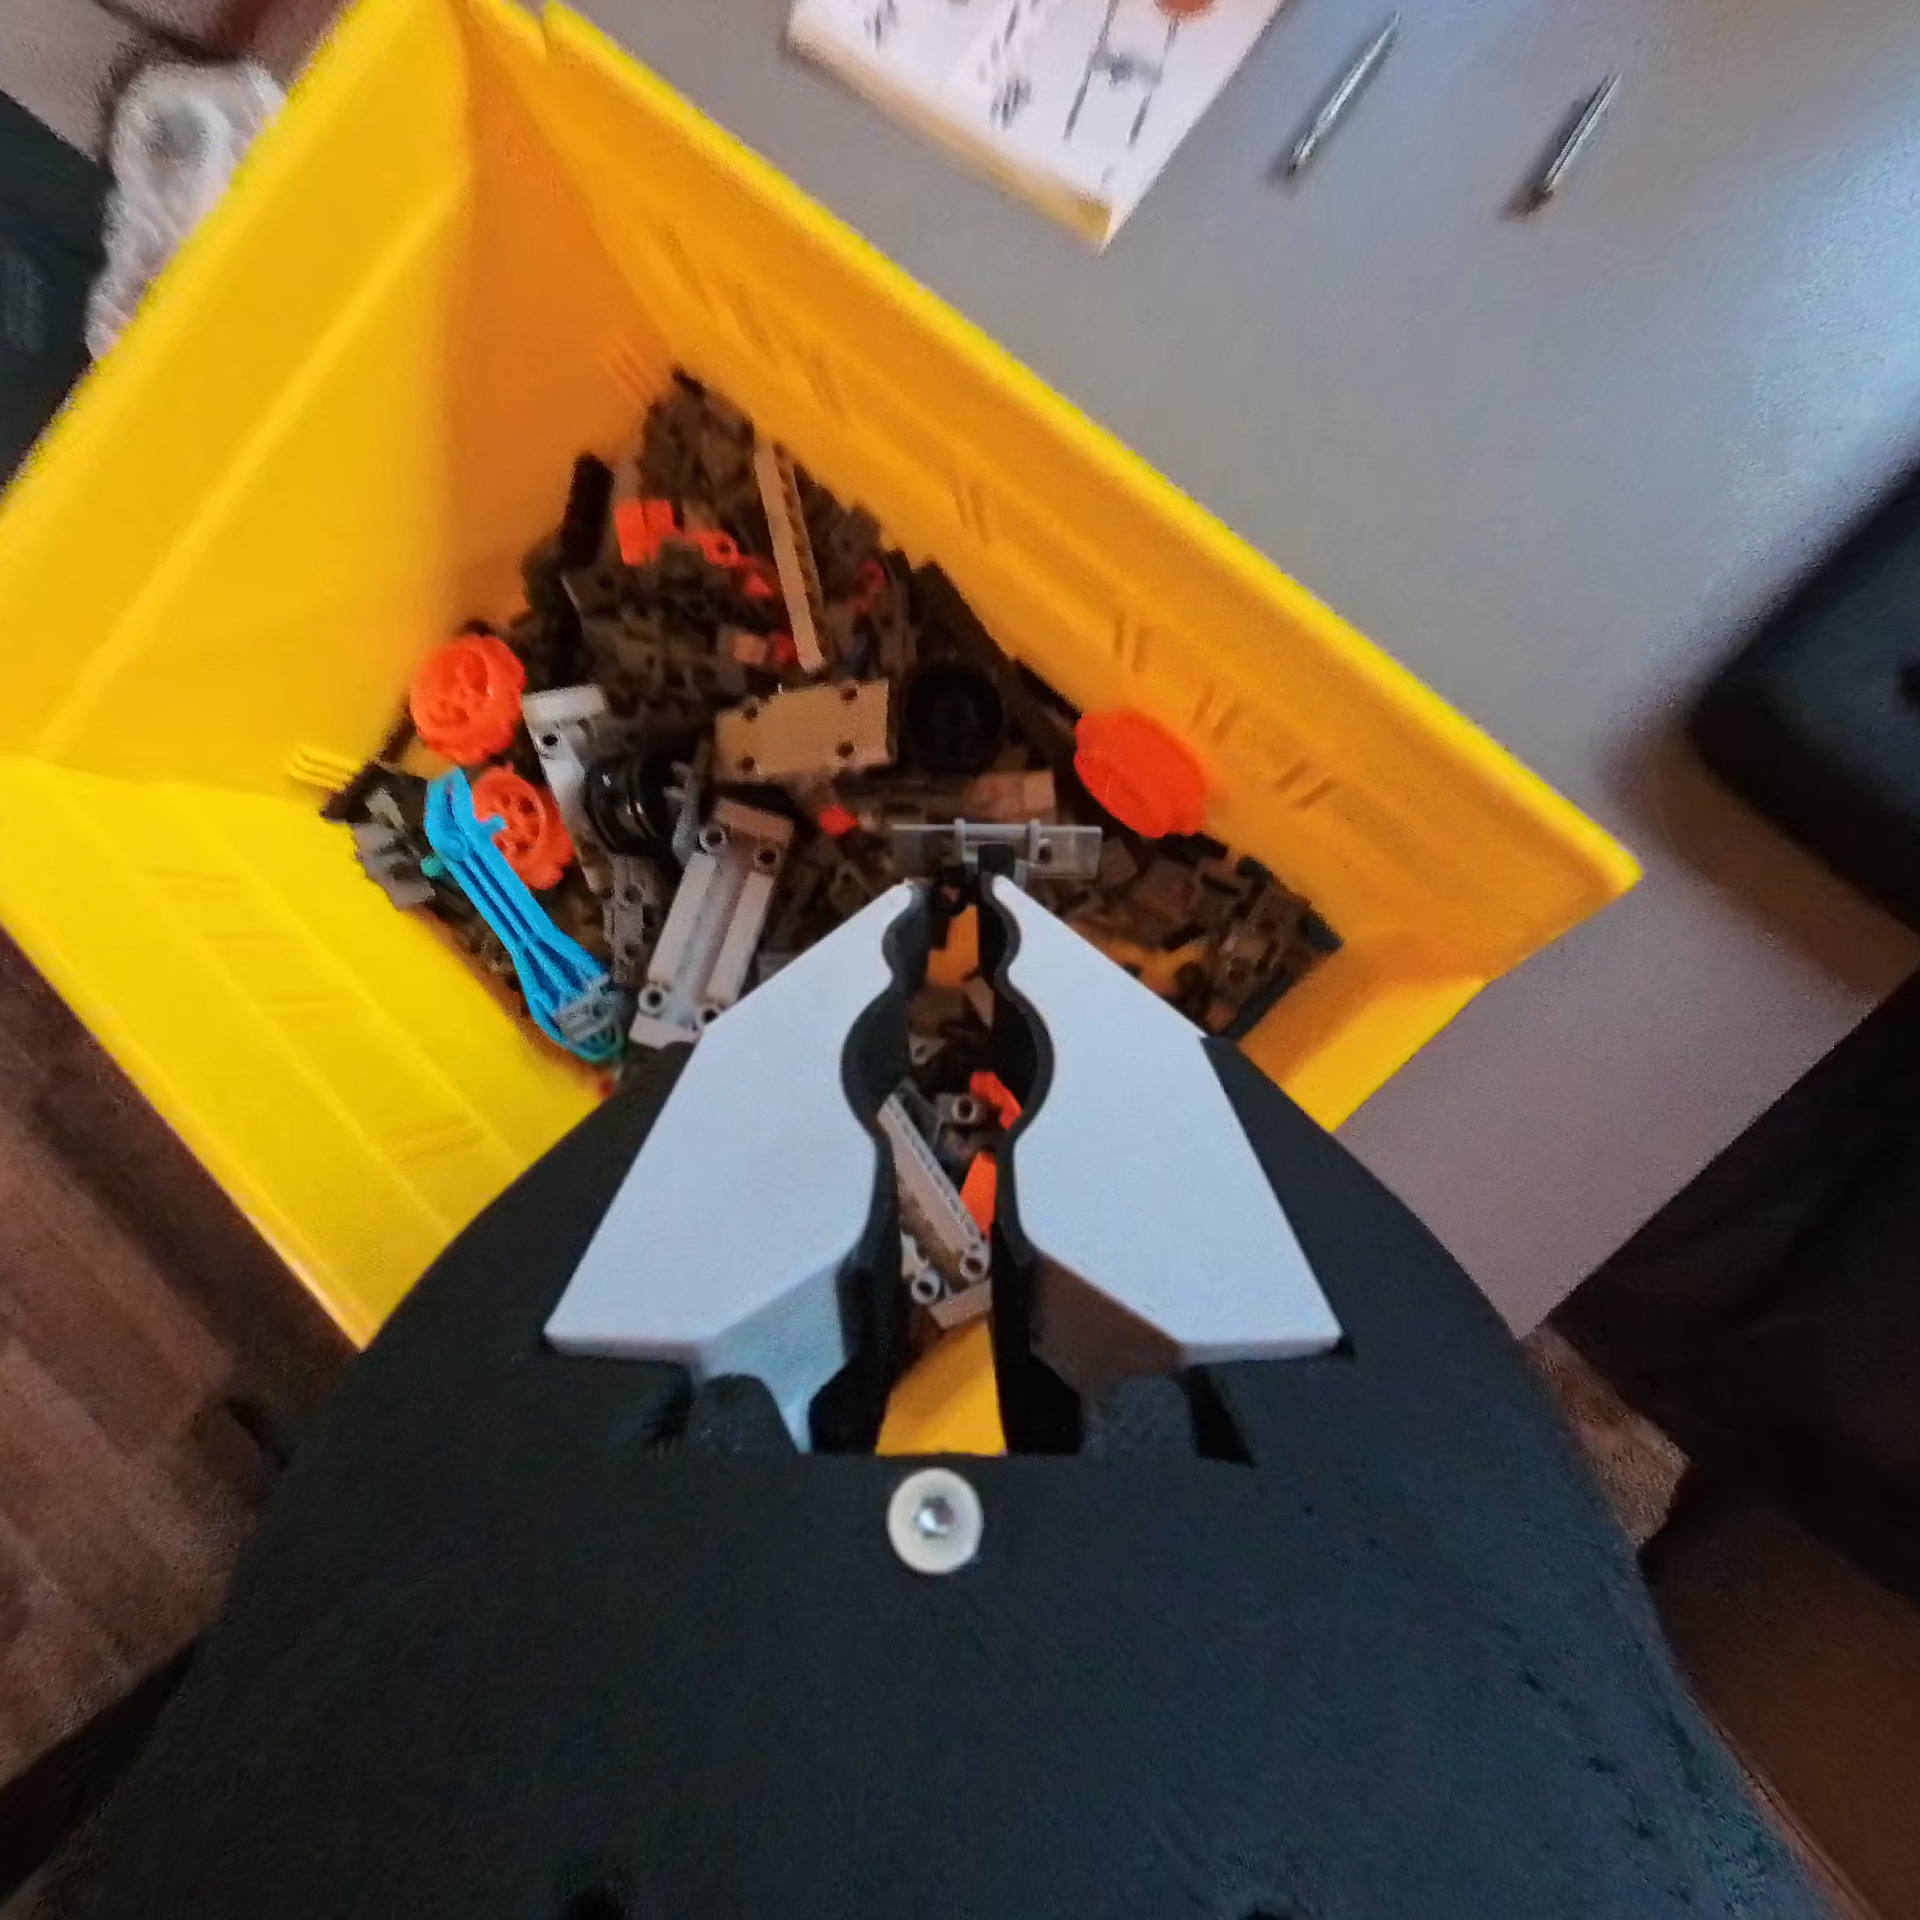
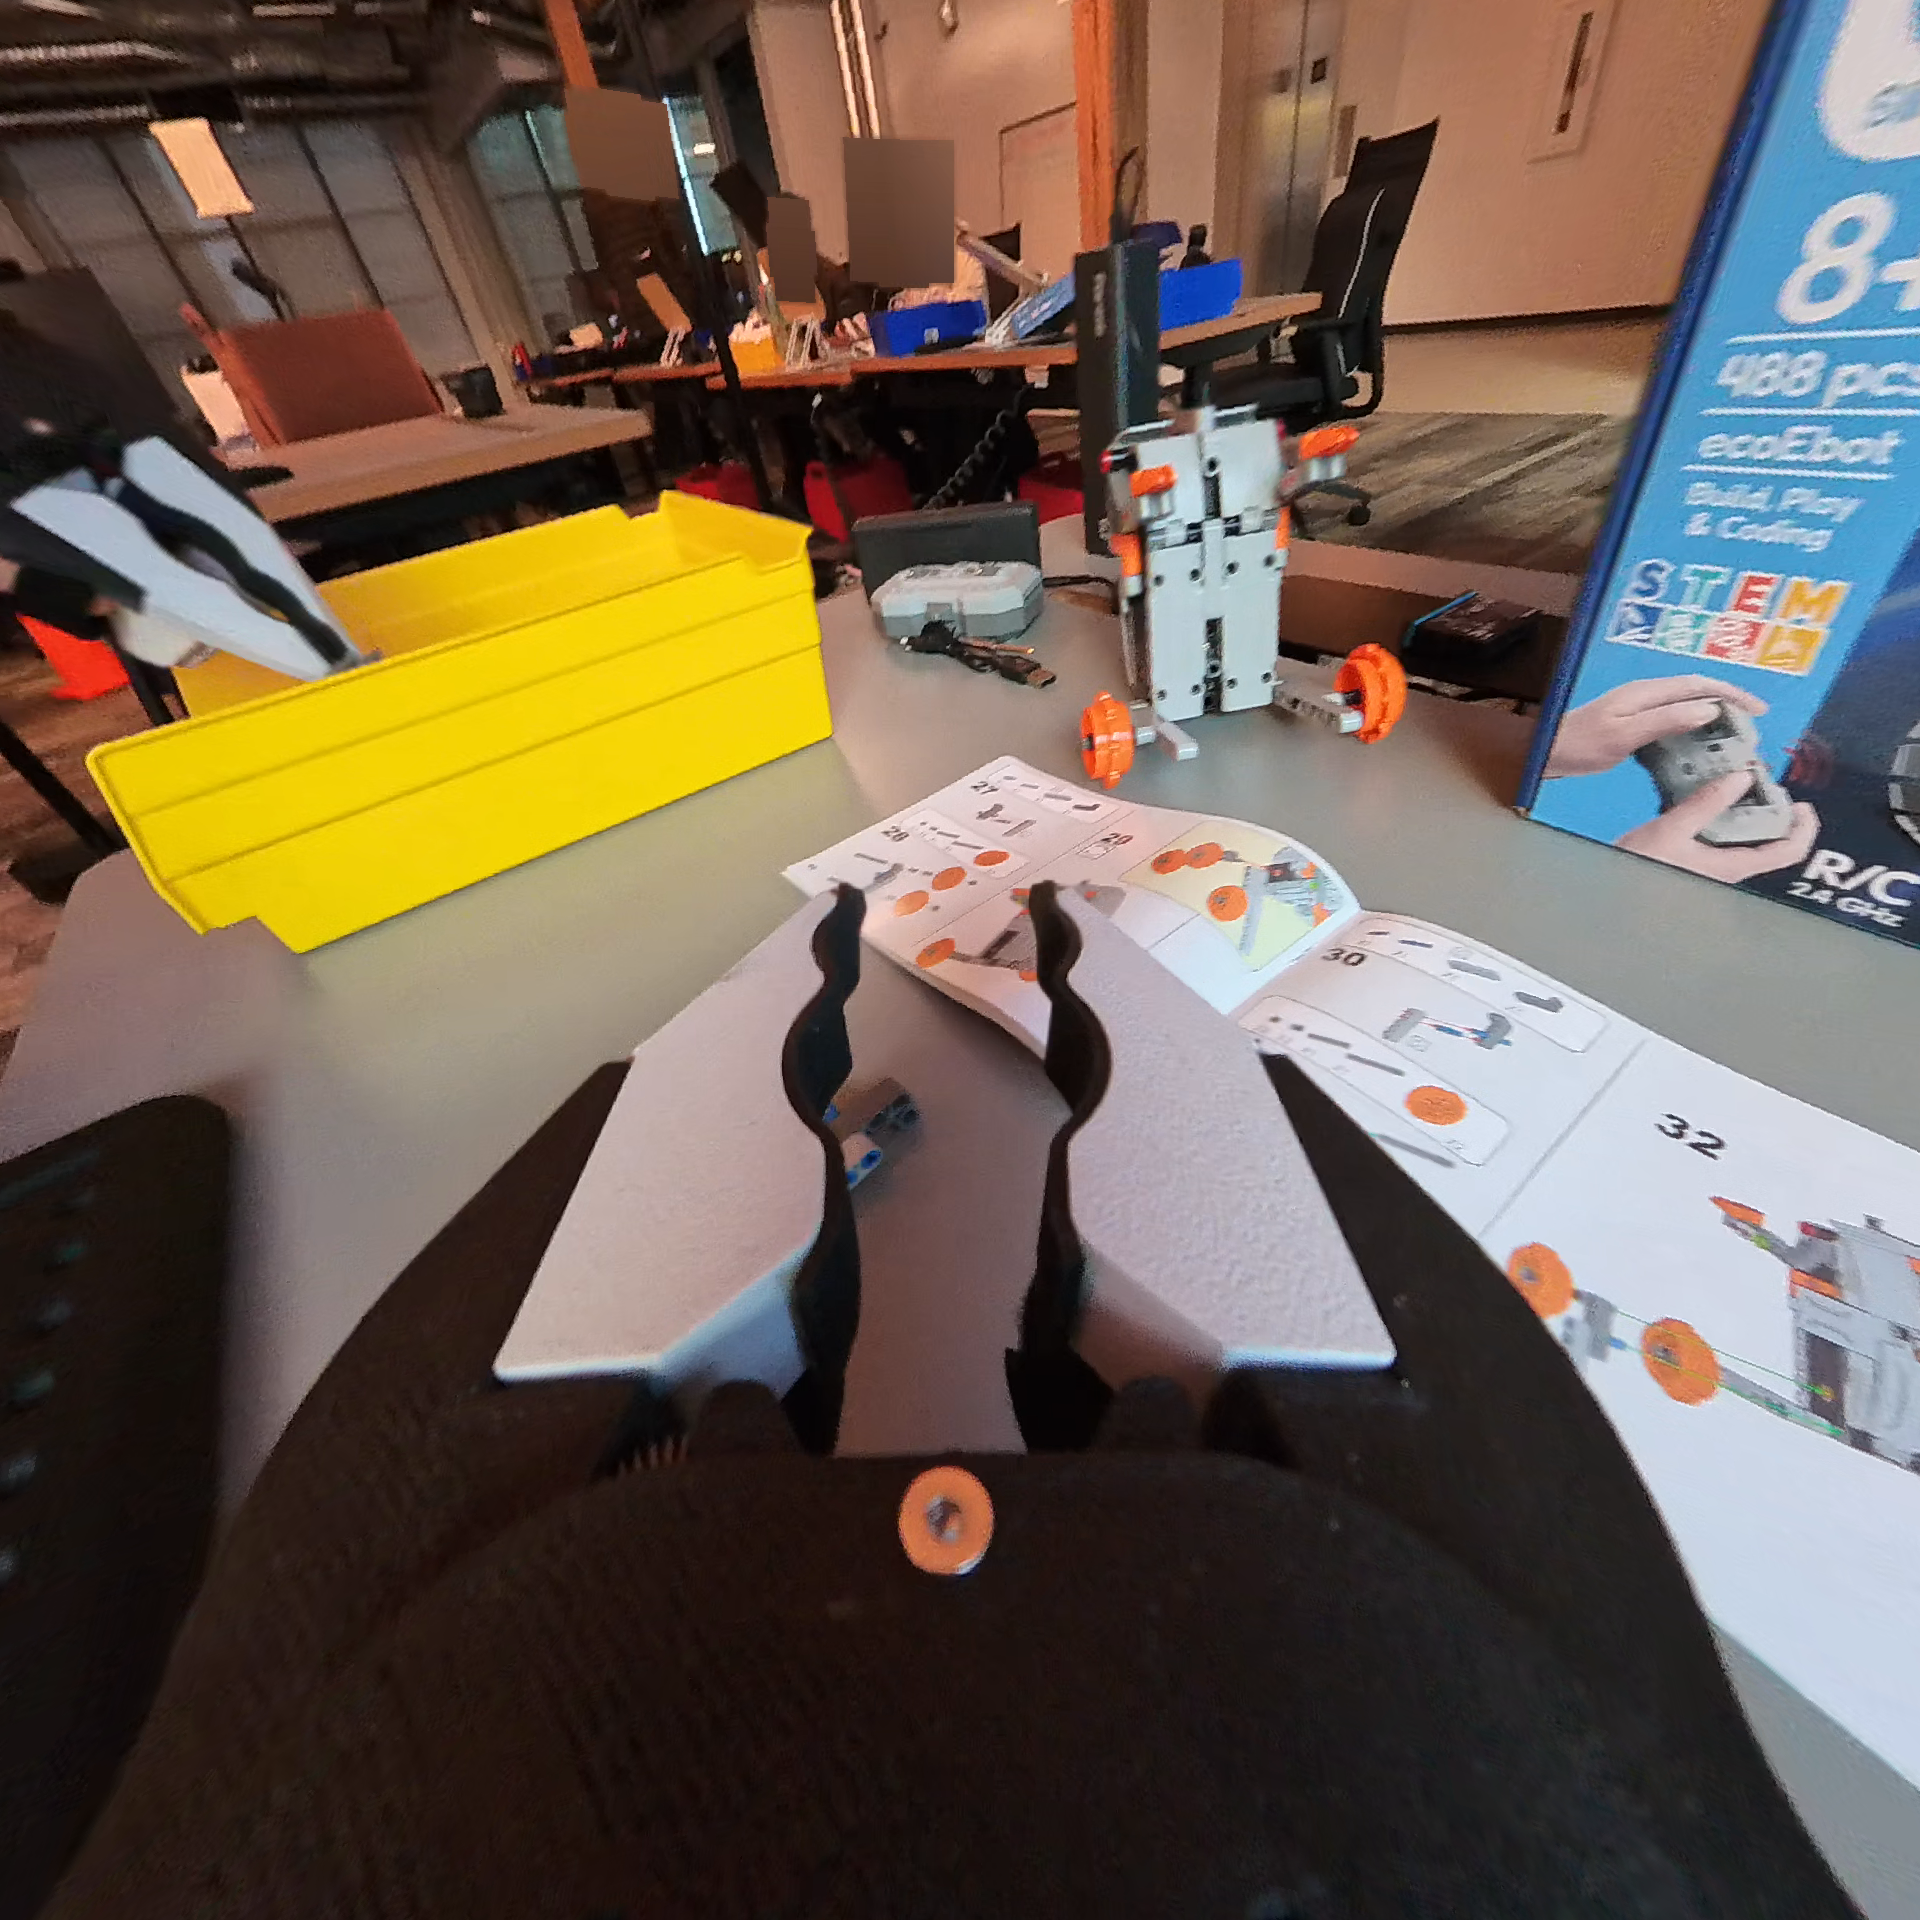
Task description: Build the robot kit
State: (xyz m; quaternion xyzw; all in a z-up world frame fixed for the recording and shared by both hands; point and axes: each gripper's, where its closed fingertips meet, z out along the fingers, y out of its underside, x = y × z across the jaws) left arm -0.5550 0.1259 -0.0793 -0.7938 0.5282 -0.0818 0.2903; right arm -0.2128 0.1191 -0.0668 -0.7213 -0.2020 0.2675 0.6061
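Note:
My left gripper point(image 1: 956, 885) hangs over a yellow bin point(image 1: 312, 468) full of dark, grey and orange building parts. Its fingertips are closed on a small grey cross-shaped part point(image 1: 1039, 836) with a black stem, held just above the heap. The right wrist view shows this gripper point(image 2: 348, 655) at the near rim of the bin point(image 2: 468, 769). My right gripper point(image 2: 943, 899) is open and empty, low over the grey table. A small grey part with blue pins point(image 2: 873, 1127) lies on the table between its fingers, and its tips reach the edge of an open instruction booklet point(image 2: 1455, 1039).
A grey and orange block-built model point(image 2: 1205, 582) stands behind the booklet with orange wheels beside it. A tall blue box point(image 2: 1766, 520) stands at the right. A grey battery box point(image 2: 956, 601) with a cable lies behind the bin. A dark object point(image 2: 104, 1351) lies at the left. Across from one pair of fingers to the other is roughly 35 centimeters.

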